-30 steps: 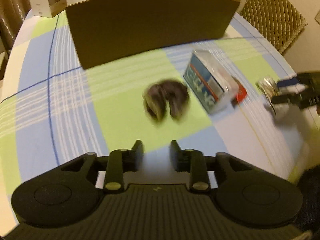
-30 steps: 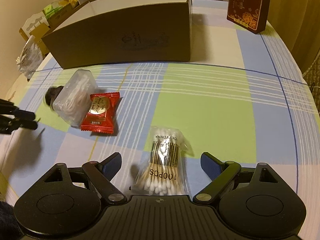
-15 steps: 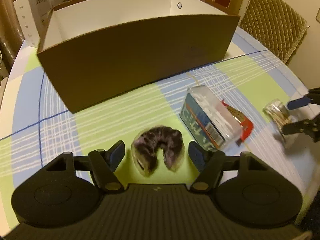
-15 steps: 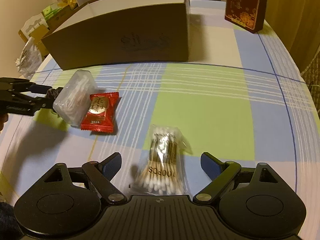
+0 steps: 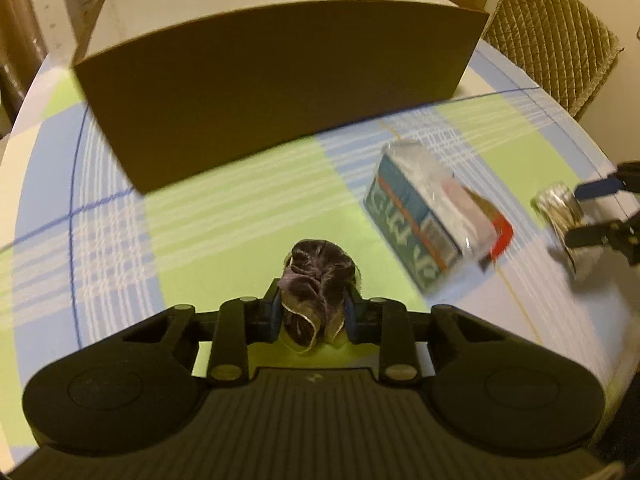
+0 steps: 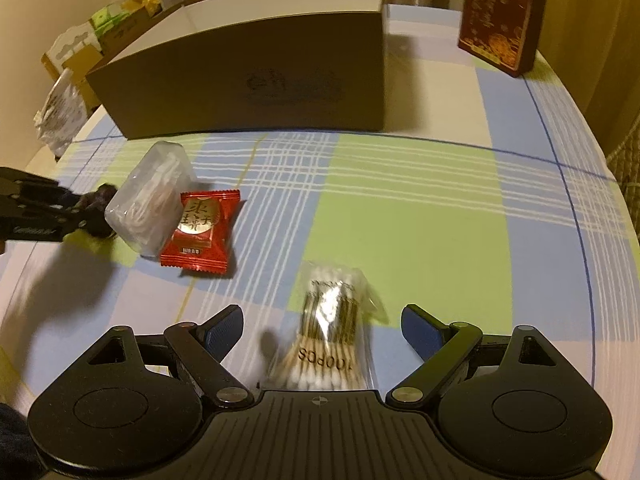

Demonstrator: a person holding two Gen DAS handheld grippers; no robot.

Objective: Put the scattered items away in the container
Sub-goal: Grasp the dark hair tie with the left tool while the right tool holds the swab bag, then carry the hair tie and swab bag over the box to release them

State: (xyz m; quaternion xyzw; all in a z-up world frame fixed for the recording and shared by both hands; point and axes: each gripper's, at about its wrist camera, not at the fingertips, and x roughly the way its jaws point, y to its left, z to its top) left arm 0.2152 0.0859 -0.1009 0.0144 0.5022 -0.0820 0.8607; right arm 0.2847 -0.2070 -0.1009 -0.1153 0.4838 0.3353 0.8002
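The left gripper (image 5: pixel 311 312), low centre of frame, was closing its jaws on the scrunchie (image 5: pixel 318 280); soft and light, best pinched mid-bunch. The right gripper (image 6: pixel 322 330) had its jaws spread.

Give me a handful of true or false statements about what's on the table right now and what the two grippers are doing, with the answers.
1. The left gripper is closing on the dark scrunchie. True; its pads already press the fabric.
2. The right gripper is clamped on the cotton swab bag. False: its jaws stand wide apart, and the bag lies loose between them.
3. The red snack packet lies inside the brown box. False: it lies on the checked tablecloth, in front of the box.
4. The clear plastic case sits beside the red snack packet. True.
5. A dark red carton stands right of the brown box. True.
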